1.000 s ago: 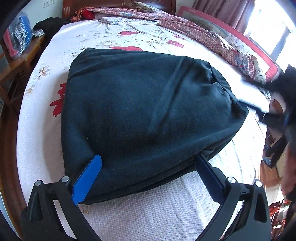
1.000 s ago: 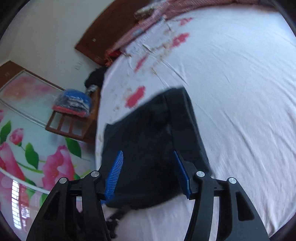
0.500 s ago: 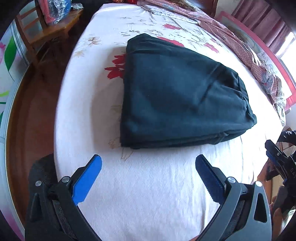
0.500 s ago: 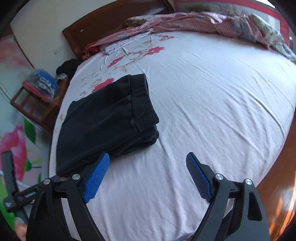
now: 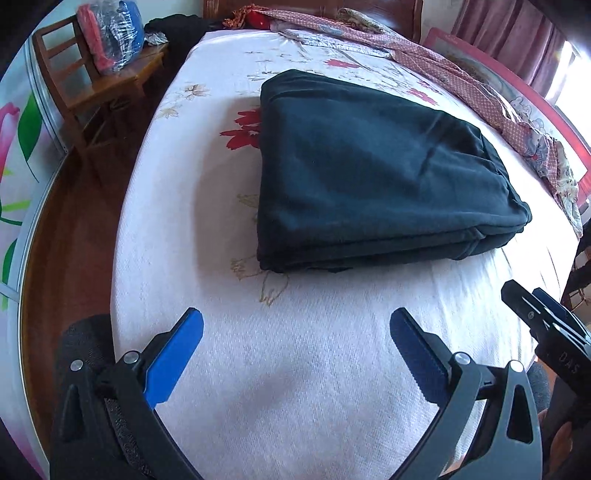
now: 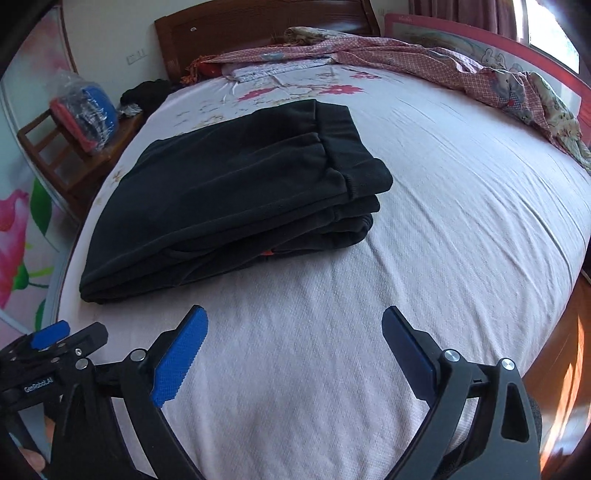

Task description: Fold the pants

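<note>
The dark pants (image 5: 373, 173) lie folded in a compact stack on the white flowered bed (image 5: 295, 369). In the right wrist view the pants (image 6: 236, 192) show stacked layers with the elastic cuffs at the right end. My left gripper (image 5: 295, 325) is open and empty, held back from the stack near the bed's front edge. My right gripper (image 6: 293, 323) is open and empty, also short of the stack. Each gripper shows at the edge of the other's view: the right one (image 5: 546, 325) and the left one (image 6: 51, 343).
A wooden chair (image 5: 99, 74) with a plastic-wrapped bundle (image 5: 110, 33) stands left of the bed. A red patterned quilt (image 6: 443, 62) lies along the far side by the headboard (image 6: 258, 26). Wooden floor (image 5: 66, 229) borders the bed.
Both grippers have let go of the pants and drawn back toward the front of the bed. The folded stack now lies free on the sheet.
</note>
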`<state>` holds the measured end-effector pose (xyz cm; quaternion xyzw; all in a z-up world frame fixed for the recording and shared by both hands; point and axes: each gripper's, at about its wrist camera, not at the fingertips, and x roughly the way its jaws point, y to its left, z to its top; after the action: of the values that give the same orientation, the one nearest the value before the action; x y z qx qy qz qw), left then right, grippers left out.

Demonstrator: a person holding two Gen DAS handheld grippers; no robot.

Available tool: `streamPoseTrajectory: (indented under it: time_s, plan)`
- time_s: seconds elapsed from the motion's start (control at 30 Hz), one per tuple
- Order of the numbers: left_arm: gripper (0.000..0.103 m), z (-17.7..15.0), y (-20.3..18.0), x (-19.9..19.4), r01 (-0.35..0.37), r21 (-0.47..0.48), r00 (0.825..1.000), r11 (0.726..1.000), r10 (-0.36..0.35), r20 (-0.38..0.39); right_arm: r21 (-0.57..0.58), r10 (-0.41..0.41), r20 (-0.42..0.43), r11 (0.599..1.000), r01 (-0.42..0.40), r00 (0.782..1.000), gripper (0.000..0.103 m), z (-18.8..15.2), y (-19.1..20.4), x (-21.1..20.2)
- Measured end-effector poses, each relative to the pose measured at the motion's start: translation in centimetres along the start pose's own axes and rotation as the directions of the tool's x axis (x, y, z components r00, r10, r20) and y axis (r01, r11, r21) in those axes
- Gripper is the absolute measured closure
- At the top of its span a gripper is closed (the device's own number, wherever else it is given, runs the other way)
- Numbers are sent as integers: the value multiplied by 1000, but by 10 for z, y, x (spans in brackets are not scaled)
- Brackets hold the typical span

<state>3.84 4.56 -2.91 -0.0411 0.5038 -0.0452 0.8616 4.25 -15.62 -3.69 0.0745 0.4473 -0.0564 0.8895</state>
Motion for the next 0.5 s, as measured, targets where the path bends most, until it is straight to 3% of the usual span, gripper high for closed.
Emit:
streamPoseTrajectory:
  time_s: [0.23, 0.5]
  plan:
    - [2, -1, -8, -4, -45, 44, 998, 998, 43, 47, -66, -22, 1, 998, 22, 1000, 8, -3, 16, -1]
    - [2, -3, -11, -9, -47, 59, 996, 997, 43, 75, -87, -29, 17, 996, 30, 999, 8, -1, 21, -8]
